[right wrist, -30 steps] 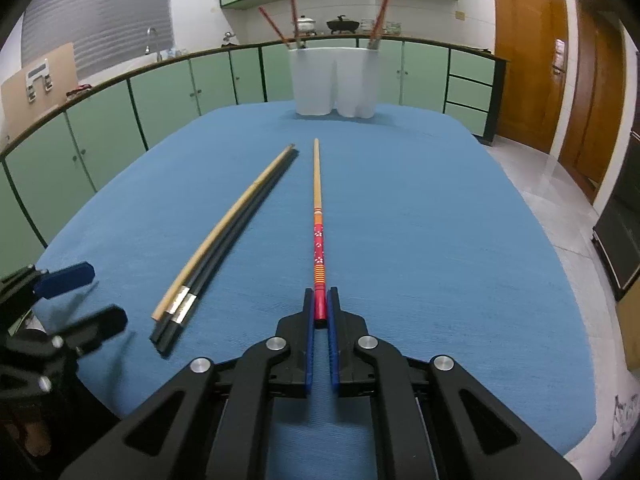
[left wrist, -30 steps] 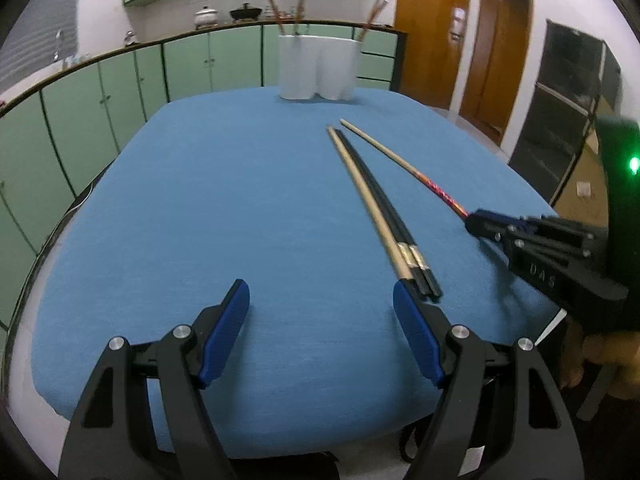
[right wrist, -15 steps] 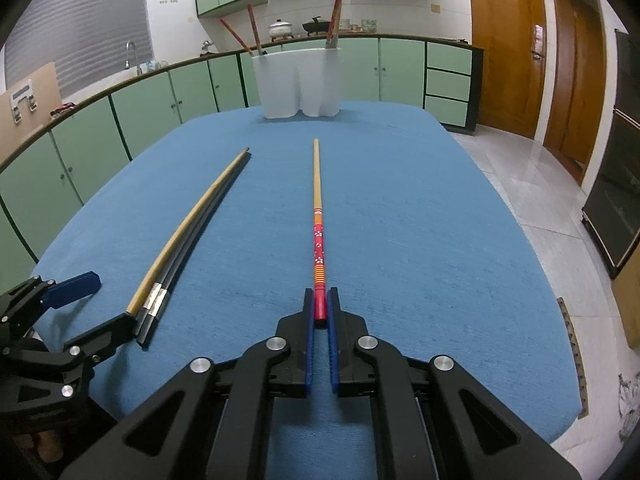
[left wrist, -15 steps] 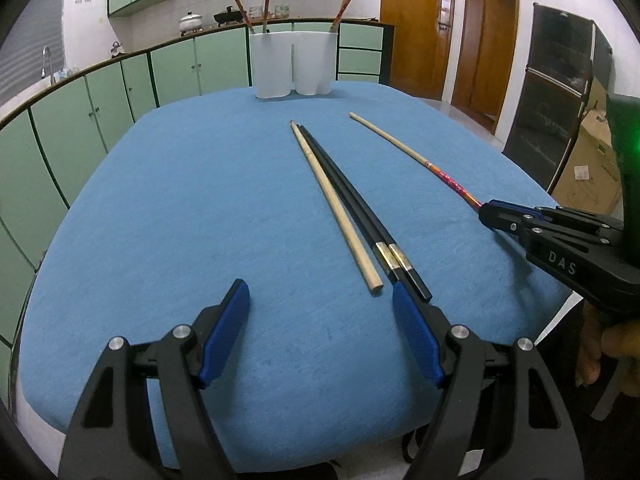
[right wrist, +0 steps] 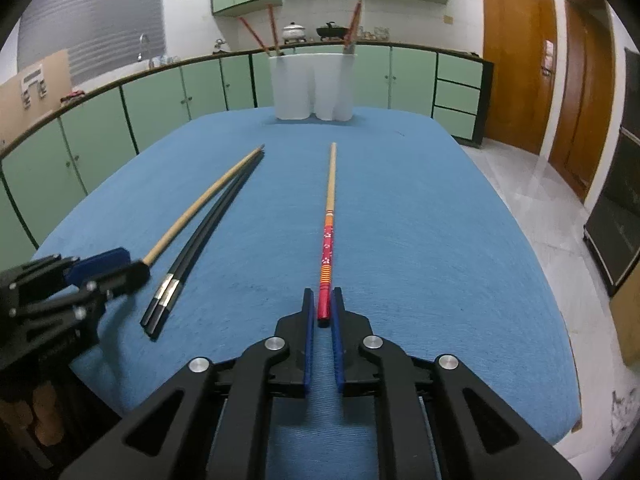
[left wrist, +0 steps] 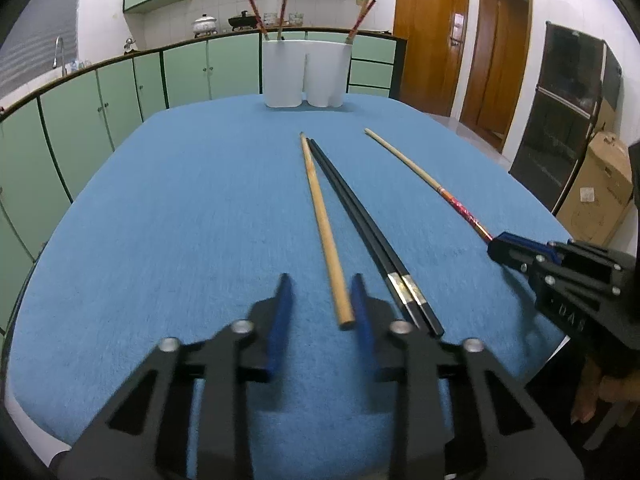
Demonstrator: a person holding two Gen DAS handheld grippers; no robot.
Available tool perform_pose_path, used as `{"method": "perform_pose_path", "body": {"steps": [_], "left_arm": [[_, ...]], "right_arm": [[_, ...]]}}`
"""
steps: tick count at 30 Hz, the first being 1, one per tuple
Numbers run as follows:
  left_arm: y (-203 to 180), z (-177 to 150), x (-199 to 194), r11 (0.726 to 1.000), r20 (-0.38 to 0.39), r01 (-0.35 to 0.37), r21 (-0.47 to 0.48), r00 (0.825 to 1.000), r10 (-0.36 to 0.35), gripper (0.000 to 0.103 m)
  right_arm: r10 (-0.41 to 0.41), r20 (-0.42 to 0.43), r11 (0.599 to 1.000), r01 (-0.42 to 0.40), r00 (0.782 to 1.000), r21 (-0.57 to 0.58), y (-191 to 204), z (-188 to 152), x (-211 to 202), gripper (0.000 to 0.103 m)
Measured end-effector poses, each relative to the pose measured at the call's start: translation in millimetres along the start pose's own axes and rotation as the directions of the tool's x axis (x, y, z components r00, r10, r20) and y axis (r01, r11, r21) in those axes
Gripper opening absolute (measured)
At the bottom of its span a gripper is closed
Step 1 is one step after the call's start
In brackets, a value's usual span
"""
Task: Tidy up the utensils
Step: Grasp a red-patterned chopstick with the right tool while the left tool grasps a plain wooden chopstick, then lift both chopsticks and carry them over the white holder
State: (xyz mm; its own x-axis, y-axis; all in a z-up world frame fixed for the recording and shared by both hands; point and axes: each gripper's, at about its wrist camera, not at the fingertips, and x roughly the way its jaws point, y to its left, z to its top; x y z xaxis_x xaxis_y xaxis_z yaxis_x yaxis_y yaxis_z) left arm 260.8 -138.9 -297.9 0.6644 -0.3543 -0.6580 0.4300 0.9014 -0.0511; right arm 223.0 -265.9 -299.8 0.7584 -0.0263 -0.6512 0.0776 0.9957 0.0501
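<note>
Nearest in the left wrist view: black angular left tongs (left wrist: 320, 284) with smooth blue pads (left wrist: 278, 320), motion-blurred, jaws just closing to a moderate gap. Between them, the blunt near end of a plain wooden chopstick (left wrist: 320, 216), round and pale, close against the right-hand pad and clear of the other; not yet squeezed.

Just beside that stick, a pair of glossy black chopsticks (left wrist: 360, 224) with silver bands near the butt ends, square-sided, lying together and touching along their length.

In the right wrist view, right tongs (right wrist: 322, 296) of the same black build, jaws just eased apart to a narrow slot. Inside the slot, the red butt of a red patterned chopstick (right wrist: 328, 240), lacquered with small white flowers and orange stripes, bare wood toward the far tip; lies flat, pads flanking it closely, no clear squeeze. Behind these tongs in the left wrist view, part of a hand (left wrist: 600, 396).

Under everything, a worktop (left wrist: 180, 220) covered in blue, finely napped cloth, with rounded edges.

At the far edge, a white two-lobed utensil holder (left wrist: 304, 76), smooth and upright, with red-handled chopsticks (left wrist: 256, 12) leaning out of it.

Beyond, pale green cabinets (left wrist: 188, 72), brown wooden doors (left wrist: 428, 36), and a cardboard box (left wrist: 596, 188).
</note>
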Motion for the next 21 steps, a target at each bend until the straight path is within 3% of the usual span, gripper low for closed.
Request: {"method": "perform_pose_path", "body": {"steps": [4,11,15,17,18,19,21], "left_arm": [[7.7,0.3,-0.5,0.999,0.001,-0.011,-0.034,1.000,0.011,0.006],[27.0,-2.1,-11.8,0.989,0.007,-0.079,-0.124,0.997,0.081,0.006],[30.9,-4.8,-14.1,0.988,-0.012,-0.091,-0.128,0.996,0.091,0.008],[31.1,-3.8,-14.4,0.988,-0.016,-0.092,-0.127,0.996,0.091,0.016],[31.1,-3.8,-14.5,0.988,-0.015,-0.092,-0.125,0.996,0.090,0.030],[30.0,-3.3,-14.2,0.988,-0.011,-0.091,-0.122,0.996,0.090,0.037],[26.8,-4.6,-13.5,0.990,-0.007,-0.097,-0.100,0.995,0.096,0.036]], "right_arm": [[-0.005,0.001,1.000,0.005,1.000,-0.007,3.8,0.4,0.9,0.009],[-0.008,0.009,1.000,0.008,1.000,-0.015,8.4,-4.5,-4.3,0.007],[-0.004,0.014,0.999,0.004,1.000,-0.039,12.6,-7.1,-7.3,0.007],[-0.007,0.013,1.000,0.008,1.000,-0.028,12.2,-6.7,-7.3,0.008],[-0.009,0.014,1.000,0.009,1.000,-0.026,12.4,-6.5,-7.2,0.008],[-0.011,0.014,1.000,0.011,1.000,-0.028,12.9,-6.3,-6.9,0.008],[-0.015,0.014,0.999,0.015,1.000,-0.033,13.7,-6.3,-6.7,0.008]]}}
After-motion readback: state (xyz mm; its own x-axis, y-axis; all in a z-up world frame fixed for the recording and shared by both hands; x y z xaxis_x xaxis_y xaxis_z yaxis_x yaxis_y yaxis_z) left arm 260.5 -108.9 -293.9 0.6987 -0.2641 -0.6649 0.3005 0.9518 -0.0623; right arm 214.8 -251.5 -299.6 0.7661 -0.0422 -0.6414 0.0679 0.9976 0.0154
